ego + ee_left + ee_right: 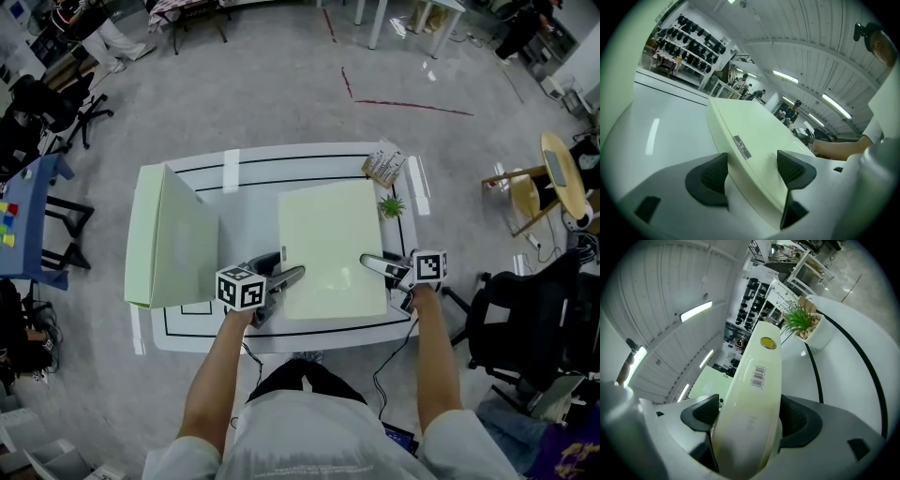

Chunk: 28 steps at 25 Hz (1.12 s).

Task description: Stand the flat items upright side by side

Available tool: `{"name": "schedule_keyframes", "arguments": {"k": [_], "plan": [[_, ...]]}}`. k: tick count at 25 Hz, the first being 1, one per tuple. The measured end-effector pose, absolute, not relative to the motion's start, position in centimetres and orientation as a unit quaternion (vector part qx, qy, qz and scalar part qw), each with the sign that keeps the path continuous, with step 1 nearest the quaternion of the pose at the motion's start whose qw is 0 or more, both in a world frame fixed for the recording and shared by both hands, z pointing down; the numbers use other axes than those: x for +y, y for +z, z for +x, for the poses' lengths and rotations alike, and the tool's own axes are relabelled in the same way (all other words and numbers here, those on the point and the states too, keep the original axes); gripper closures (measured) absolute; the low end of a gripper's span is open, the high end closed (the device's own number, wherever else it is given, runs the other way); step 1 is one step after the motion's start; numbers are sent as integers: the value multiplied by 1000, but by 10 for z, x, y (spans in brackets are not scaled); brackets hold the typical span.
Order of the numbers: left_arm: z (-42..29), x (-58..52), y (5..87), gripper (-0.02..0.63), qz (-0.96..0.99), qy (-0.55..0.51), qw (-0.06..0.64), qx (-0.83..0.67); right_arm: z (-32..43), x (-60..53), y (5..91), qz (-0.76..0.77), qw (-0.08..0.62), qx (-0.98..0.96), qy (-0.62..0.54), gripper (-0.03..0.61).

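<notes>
Your left gripper (751,166) has its fingers (712,176) spread wide, one on each side of the pale green folder (333,244) at its edge, and they look pressed onto it. On your right gripper (747,416), the folder's thick spine (the one with the barcode) fills the whole gap between the fingers (701,413), so I read that as a grip too.

The folder sits between your two grippers over the middle of the table (253,202). It is tilted, nearer flat than upright, with its near edge toward 6 o'clock. Whether any edge touches the table I cannot tell.

At 9 o'clock a second folder (183,239) appears to stand on its edge already. I judge you are about halfway: one is up, and this one has yet to be tipped upright and set beside it. The two are well apart for now. The small plant (391,205) at 2 o'clock is out of the way.
</notes>
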<state>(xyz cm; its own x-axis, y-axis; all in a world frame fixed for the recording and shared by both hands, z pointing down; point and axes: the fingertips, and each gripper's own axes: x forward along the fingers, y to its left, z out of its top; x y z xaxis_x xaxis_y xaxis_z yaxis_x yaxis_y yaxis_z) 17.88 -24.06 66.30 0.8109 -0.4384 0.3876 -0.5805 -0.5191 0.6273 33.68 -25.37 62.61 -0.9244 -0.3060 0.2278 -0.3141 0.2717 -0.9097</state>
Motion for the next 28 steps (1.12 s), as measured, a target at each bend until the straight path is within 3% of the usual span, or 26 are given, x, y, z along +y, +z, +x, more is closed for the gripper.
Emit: {"name": "schedule_keyframes", "arguments": {"k": [7, 14, 22, 28], "plan": [[176, -240, 660, 267, 867, 74, 407, -277, 337, -258, 593, 111, -35, -796, 594, 218], [173, -250, 658, 267, 838, 39, 459, -291, 332, -264, 579, 125, -64, -816, 560, 216], [162, -259, 650, 234, 812, -38, 508, -284, 330, -222, 614, 113, 76, -876, 462, 207], [178, -246, 640, 224, 842, -31, 498, -204, 333, -212, 610, 101, 76, -899, 420, 207]]}}
